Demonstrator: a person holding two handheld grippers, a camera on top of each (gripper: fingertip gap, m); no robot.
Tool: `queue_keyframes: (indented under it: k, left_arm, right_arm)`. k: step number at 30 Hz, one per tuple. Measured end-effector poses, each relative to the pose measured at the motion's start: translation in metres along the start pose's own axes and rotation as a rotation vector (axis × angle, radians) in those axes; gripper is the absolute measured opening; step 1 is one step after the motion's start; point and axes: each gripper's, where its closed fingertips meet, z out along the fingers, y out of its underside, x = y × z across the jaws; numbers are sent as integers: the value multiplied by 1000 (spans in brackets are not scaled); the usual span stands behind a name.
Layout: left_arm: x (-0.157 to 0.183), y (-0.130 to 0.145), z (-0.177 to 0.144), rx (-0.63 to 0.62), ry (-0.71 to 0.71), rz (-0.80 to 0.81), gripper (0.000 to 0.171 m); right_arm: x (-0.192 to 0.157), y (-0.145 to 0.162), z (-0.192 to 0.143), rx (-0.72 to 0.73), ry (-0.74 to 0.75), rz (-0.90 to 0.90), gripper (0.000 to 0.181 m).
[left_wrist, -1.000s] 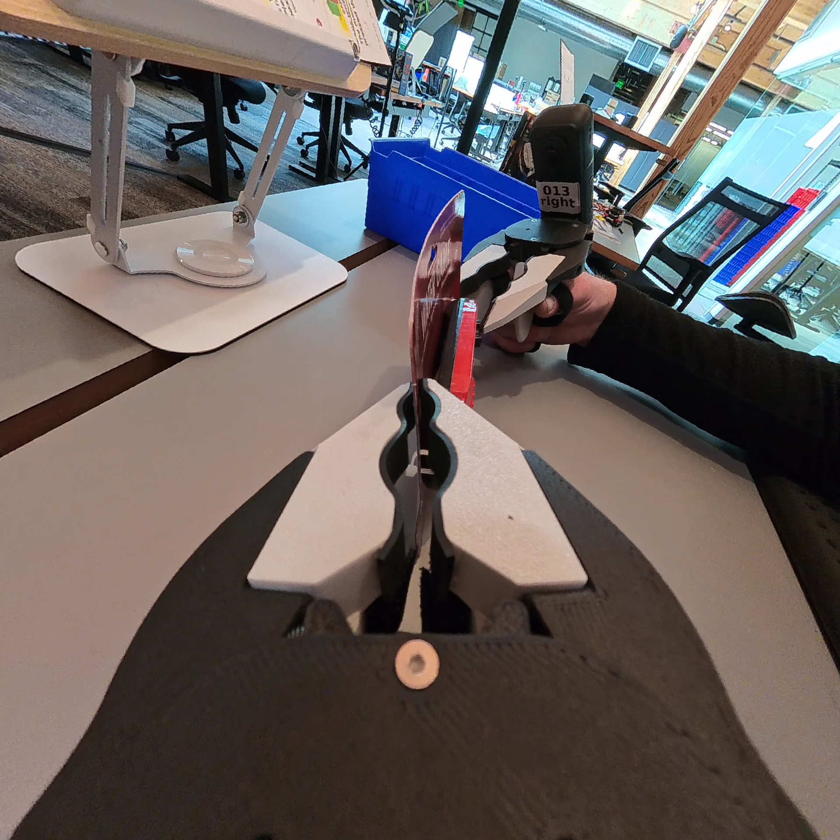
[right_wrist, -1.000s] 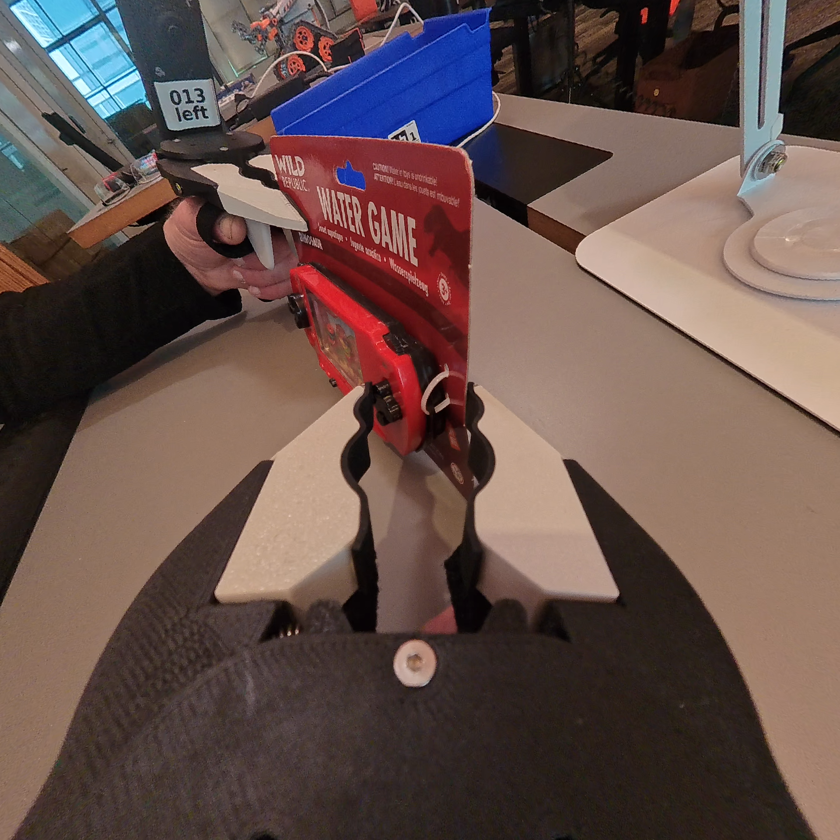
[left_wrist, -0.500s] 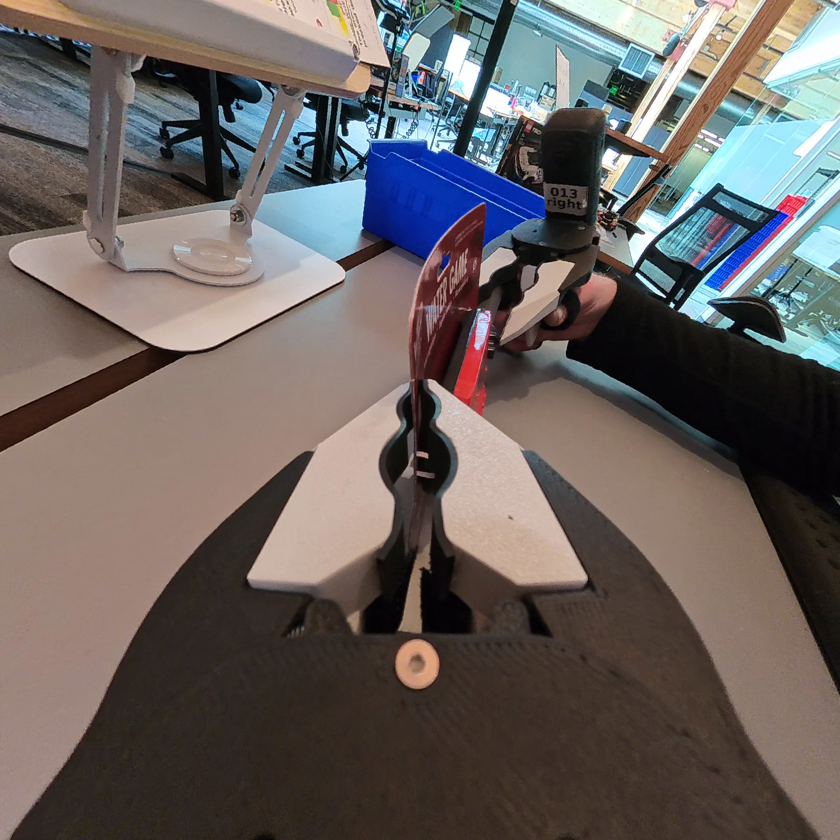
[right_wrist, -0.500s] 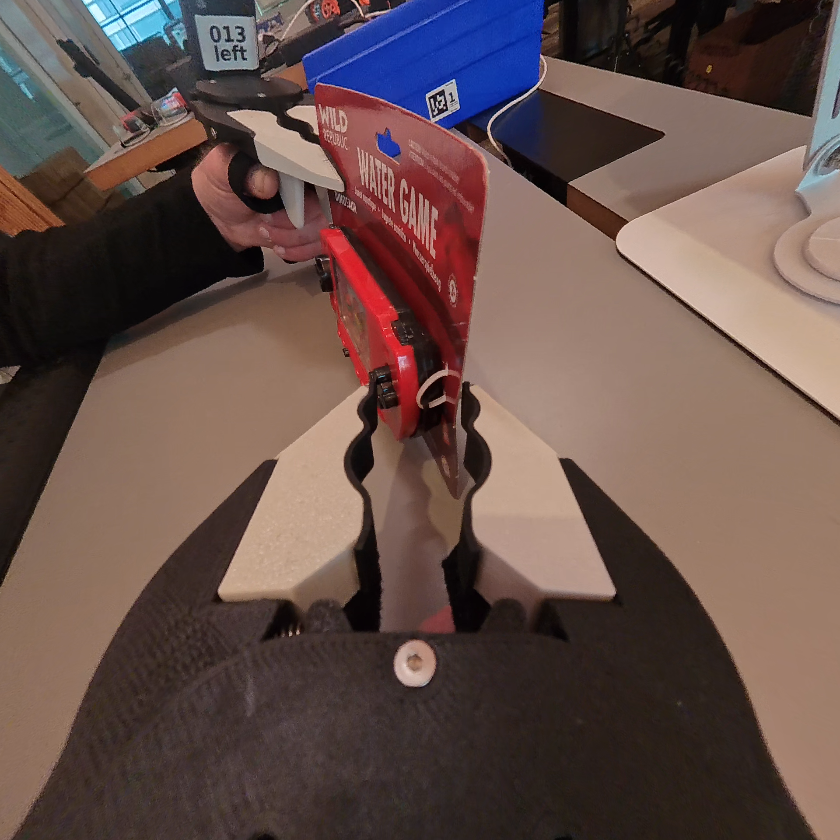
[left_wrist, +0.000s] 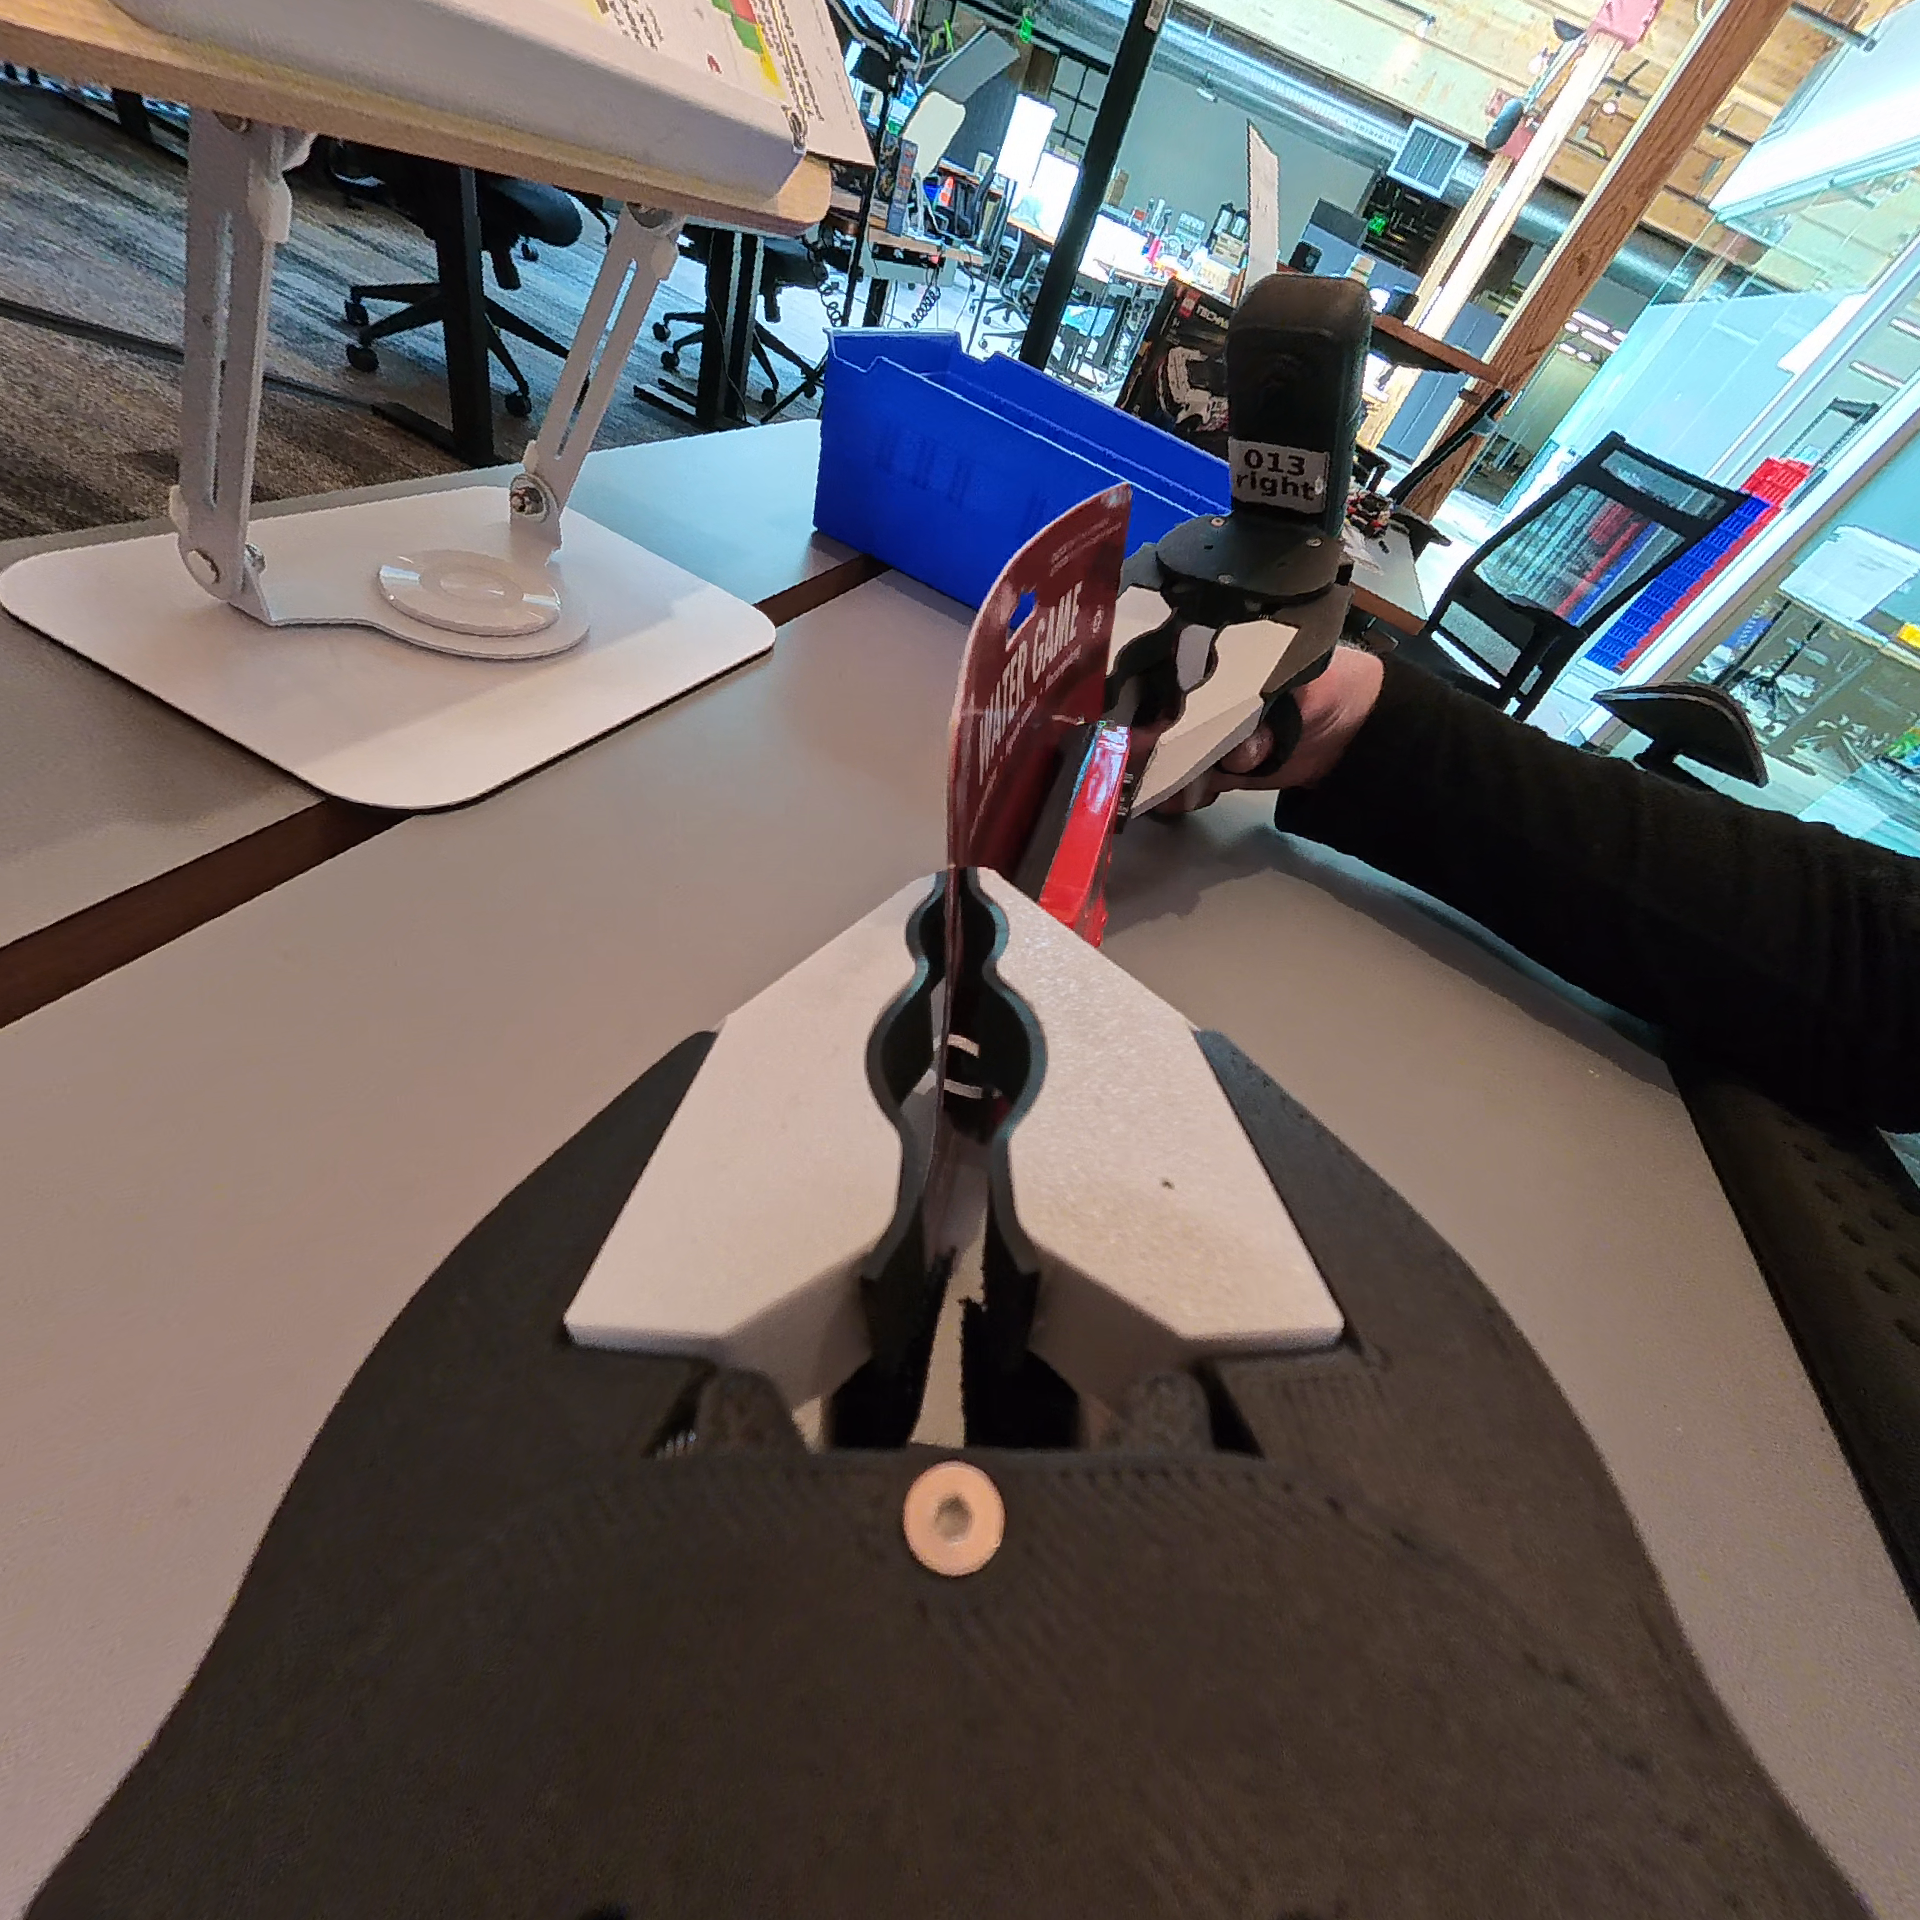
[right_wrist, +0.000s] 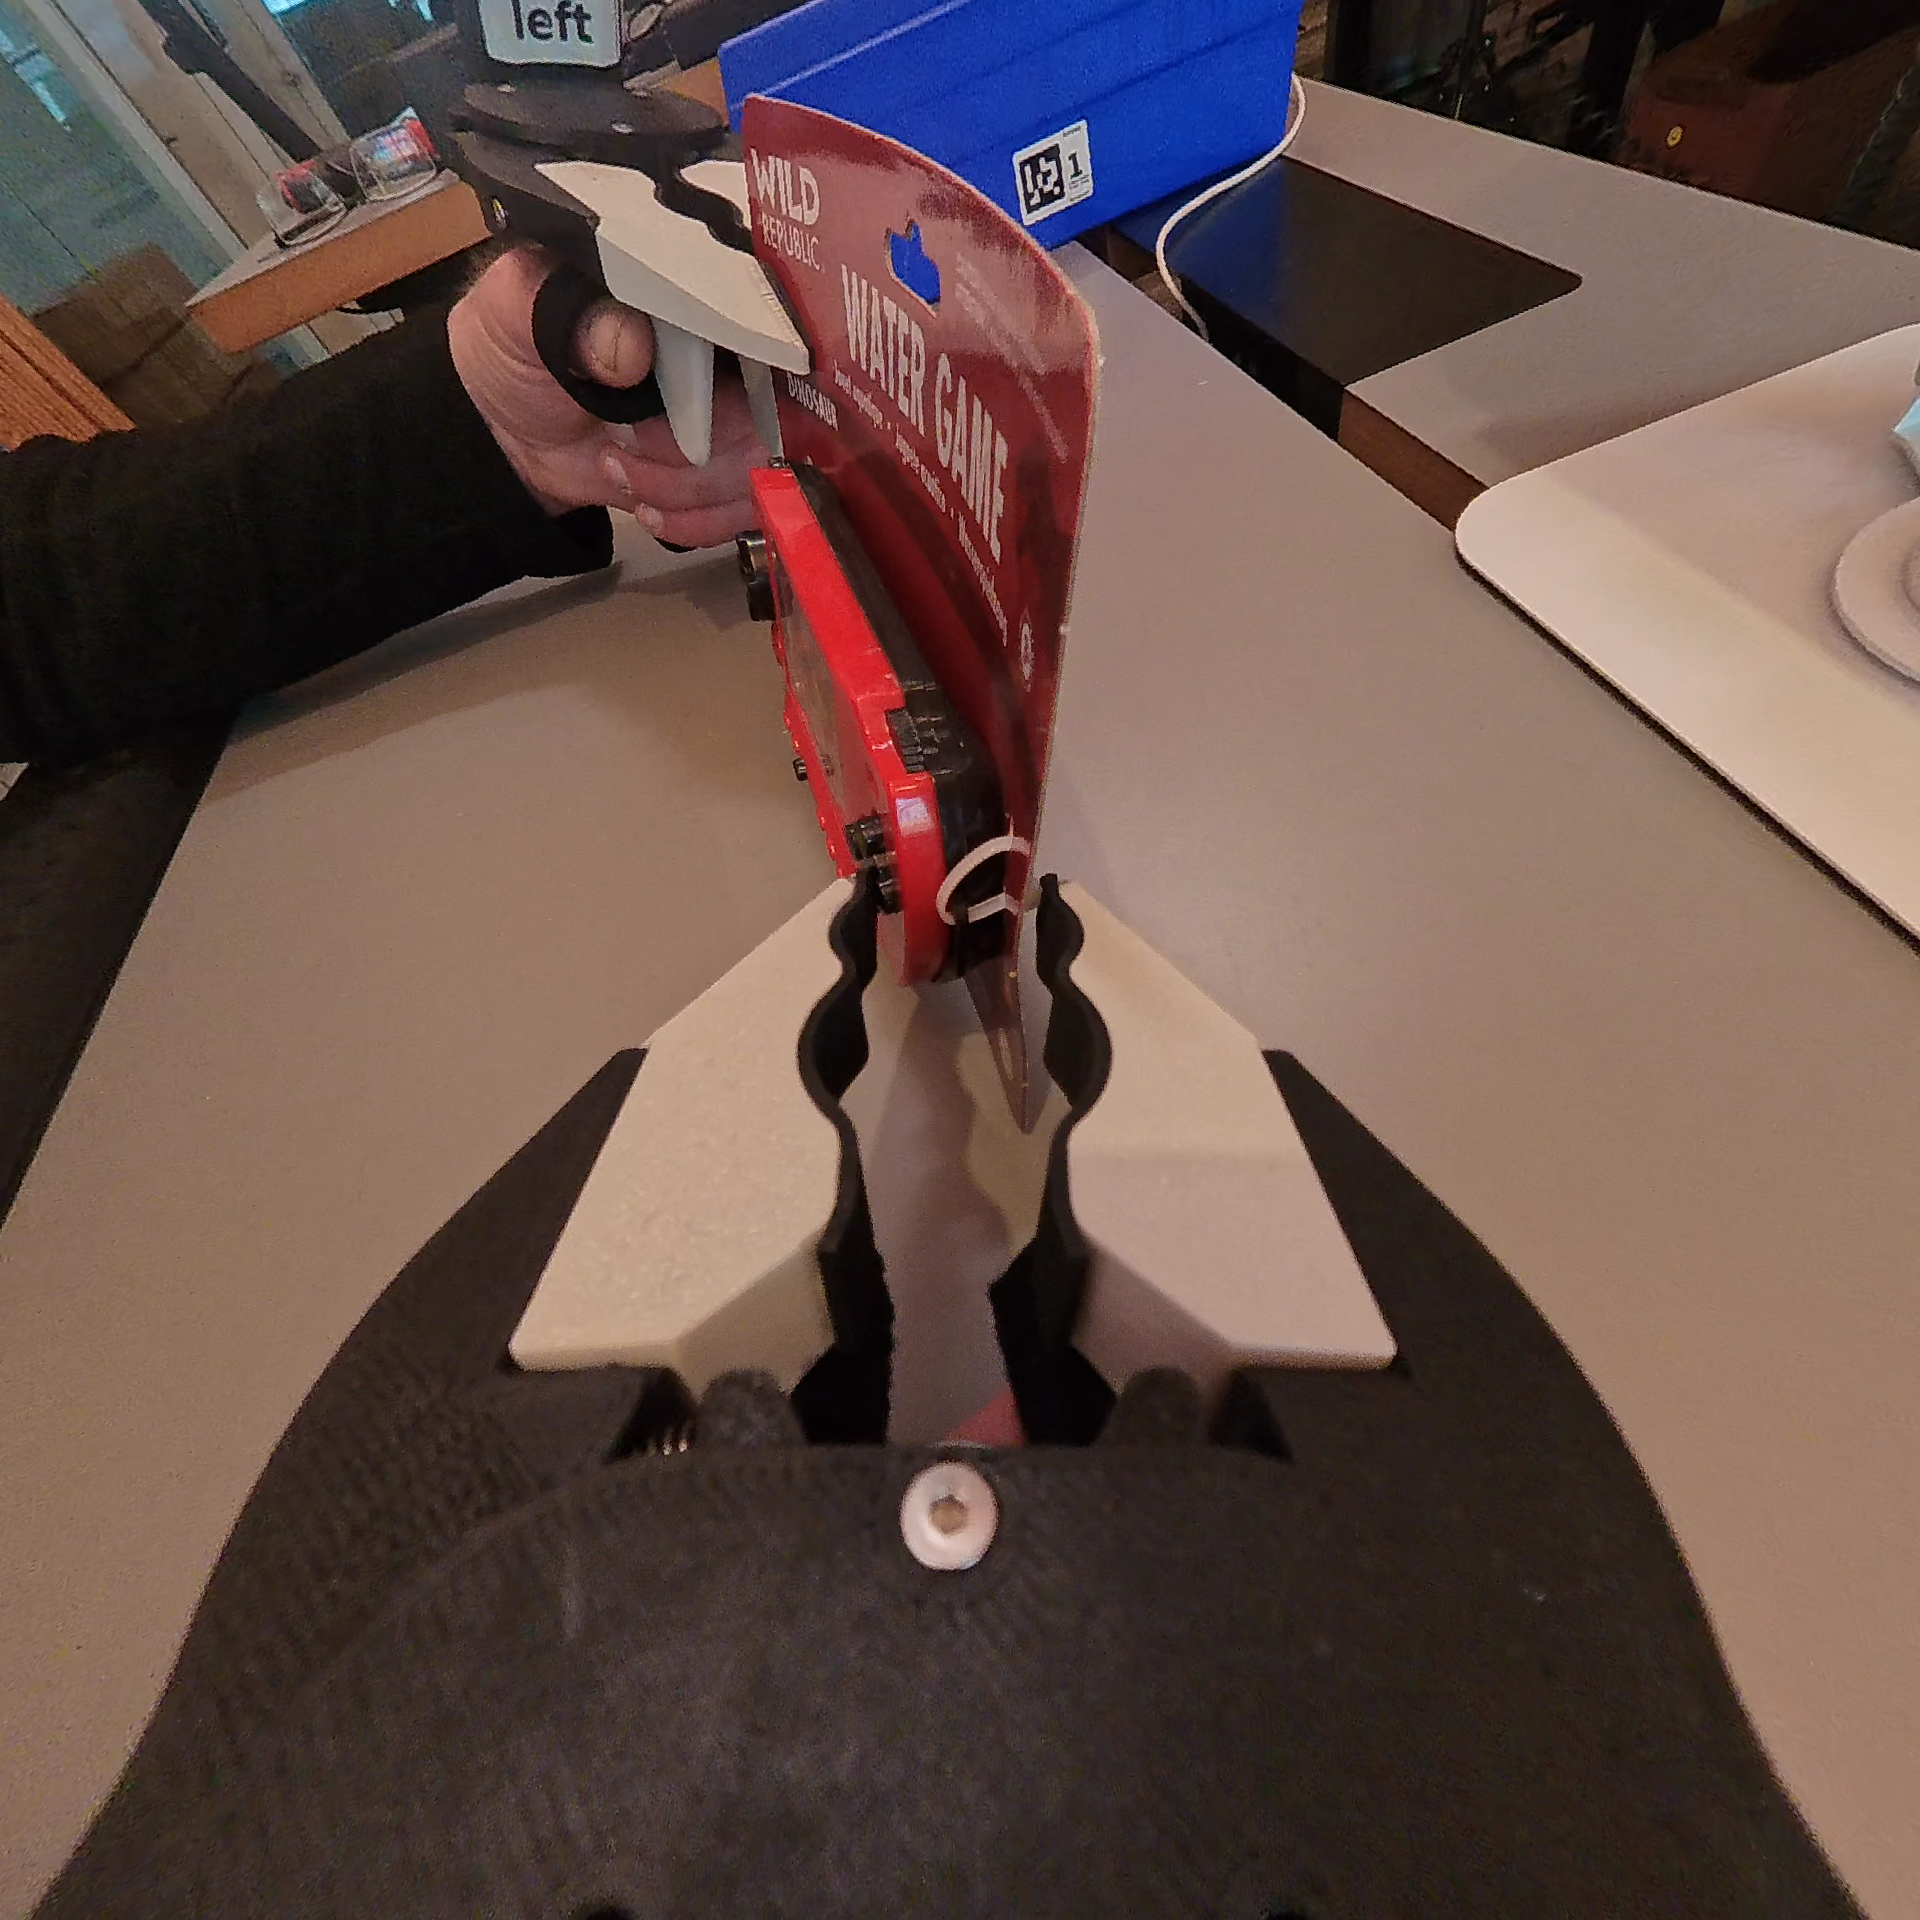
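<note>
A red handheld water-game toy (right_wrist: 842, 665) is tied with white ties to a dark red backing card (right_wrist: 935, 364), held upright above the grey table (right_wrist: 416, 935). My left gripper (left_wrist: 961, 894) is shut on one edge of the card (left_wrist: 1029, 686). My right gripper (right_wrist: 951, 899) is closed on the opposite end, its fingertips around the toy and card. The toy (left_wrist: 1086, 831) shows edge-on in the left wrist view. Each gripper appears in the other's view: the right gripper (left_wrist: 1127, 727), the left gripper (right_wrist: 779, 353), each in a hand with a dark sleeve.
A blue plastic bin (left_wrist: 935, 468) stands at the far table edge and also shows in the right wrist view (right_wrist: 997, 73). A white stand base (left_wrist: 364, 665) lies to the left of the left gripper. A black pad with a white cable (right_wrist: 1351, 260) lies beyond. Office chairs stand behind.
The card and toy have swung between the two grippers, so more of the card's front faces the left wrist view. Both grips stay the same.
</note>
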Motion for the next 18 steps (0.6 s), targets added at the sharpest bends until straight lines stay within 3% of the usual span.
queue_keyframes:
  k: [18]
  left_arm:
    - [1,2,1,-10,3,5,0]
  right_arm:
    - [1,0,0,8,4,21,38]
